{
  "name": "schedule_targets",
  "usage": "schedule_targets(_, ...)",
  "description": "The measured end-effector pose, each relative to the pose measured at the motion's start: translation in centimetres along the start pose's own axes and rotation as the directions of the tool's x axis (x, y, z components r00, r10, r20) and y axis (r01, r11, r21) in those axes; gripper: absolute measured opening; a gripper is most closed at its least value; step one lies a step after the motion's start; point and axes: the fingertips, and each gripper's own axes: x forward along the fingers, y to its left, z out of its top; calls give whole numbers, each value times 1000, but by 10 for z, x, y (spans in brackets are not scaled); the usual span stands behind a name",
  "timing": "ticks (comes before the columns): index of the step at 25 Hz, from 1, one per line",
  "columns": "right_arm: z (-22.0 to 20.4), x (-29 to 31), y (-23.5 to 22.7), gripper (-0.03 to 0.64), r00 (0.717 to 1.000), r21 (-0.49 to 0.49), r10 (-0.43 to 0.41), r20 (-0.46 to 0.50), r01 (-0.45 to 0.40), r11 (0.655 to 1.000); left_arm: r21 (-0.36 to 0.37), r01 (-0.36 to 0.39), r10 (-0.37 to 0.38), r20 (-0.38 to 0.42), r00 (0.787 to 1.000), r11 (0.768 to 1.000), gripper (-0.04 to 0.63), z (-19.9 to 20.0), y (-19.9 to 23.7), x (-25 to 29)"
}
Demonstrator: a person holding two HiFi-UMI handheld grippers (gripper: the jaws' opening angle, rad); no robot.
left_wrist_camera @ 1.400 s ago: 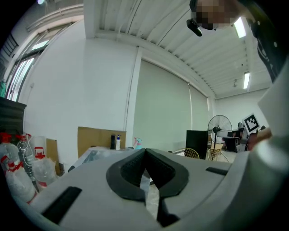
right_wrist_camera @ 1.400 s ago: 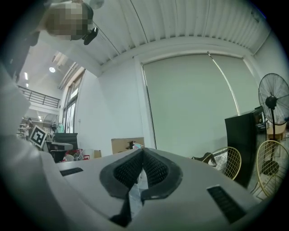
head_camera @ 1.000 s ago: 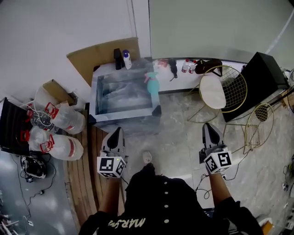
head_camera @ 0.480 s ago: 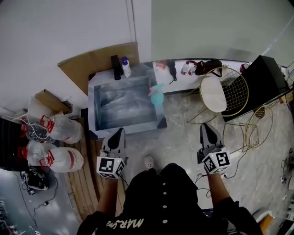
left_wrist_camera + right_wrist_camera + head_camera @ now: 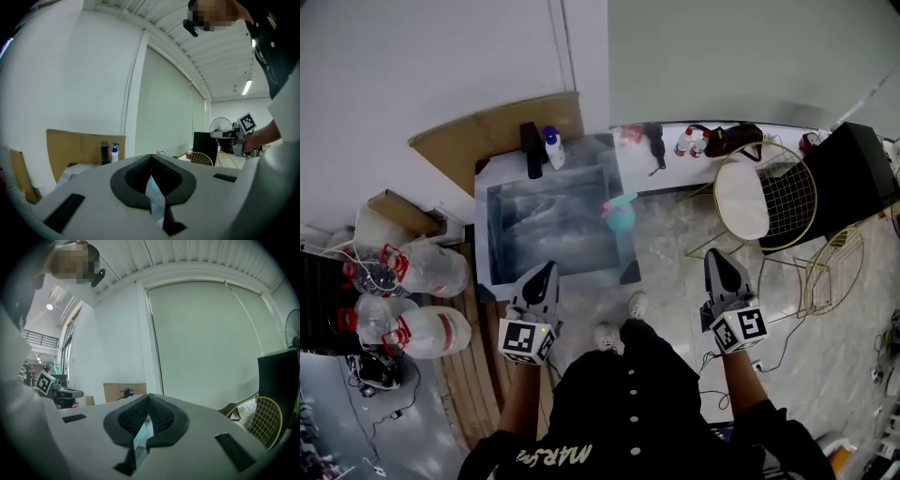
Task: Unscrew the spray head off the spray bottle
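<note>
Head view: left tool point(image 5: 546, 272) and right tool point(image 5: 718, 258), shut and empty, have neared the spray bottle point(image 5: 619, 215); unscrewing not begun.

- Pale lettering point(image 5: 555, 457) on the person's dark shirt point(image 5: 628, 403), at 6 o'clock in the head view, upside down: "MARS", further letters unclear.
- Square black-and-white markers on the cube point(image 5: 527, 339) of the left gripper point(image 5: 546, 272) at 7 o'clock, and on the cube point(image 5: 741, 328) of the right gripper point(image 5: 717, 258) at 5 o'clock (patterns, no words).
- Red-and-white labels point(image 5: 441, 328) on the water jugs point(image 5: 427, 270) at 9 o'clock: too small to read.

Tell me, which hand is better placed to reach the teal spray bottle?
Left, probably: the left gripper sits at the near edge of the table, closer to the spray bottle; the right gripper hangs over floor.
</note>
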Motion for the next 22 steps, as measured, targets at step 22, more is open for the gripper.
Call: schedule_targets(22,-6,147,-57,11,978,-7,196,-73,-197,980,69,56,-46,-130,990,996,25,-22,15,112)
